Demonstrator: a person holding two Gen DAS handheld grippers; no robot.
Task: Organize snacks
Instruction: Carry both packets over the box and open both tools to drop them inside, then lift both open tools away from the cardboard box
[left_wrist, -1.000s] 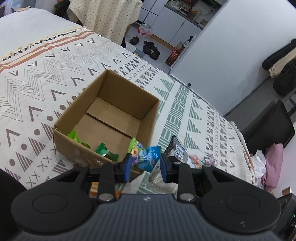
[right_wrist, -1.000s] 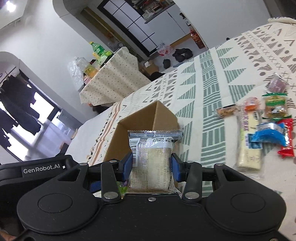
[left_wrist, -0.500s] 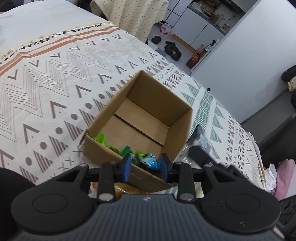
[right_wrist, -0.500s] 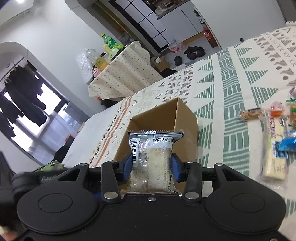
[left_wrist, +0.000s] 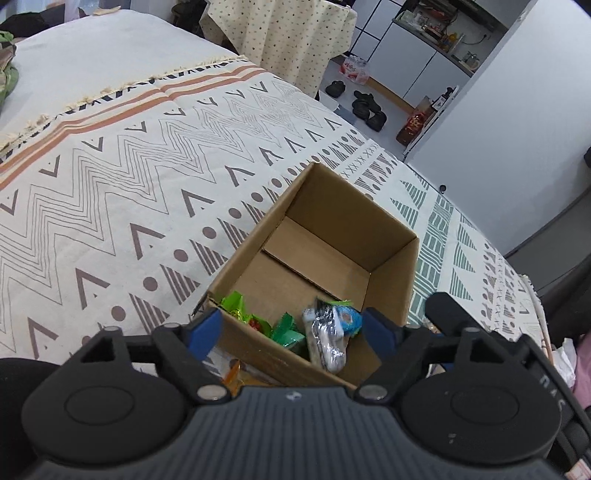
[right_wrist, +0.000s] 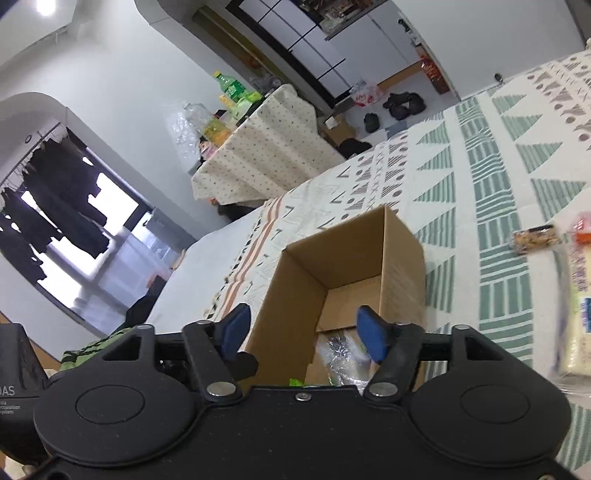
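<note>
Inside the cardboard box near the bedspread middle lie green packets and a silver-blue pack, while loose snacks wait toward its right edge (task partly done), left gripper and right gripper poised over the box, tilted down, jaws opening, empty.

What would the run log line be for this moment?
left gripper: opening, empty | right gripper: opening, empty | cardboard box: holds green packets, blue-and-silver packet
</note>
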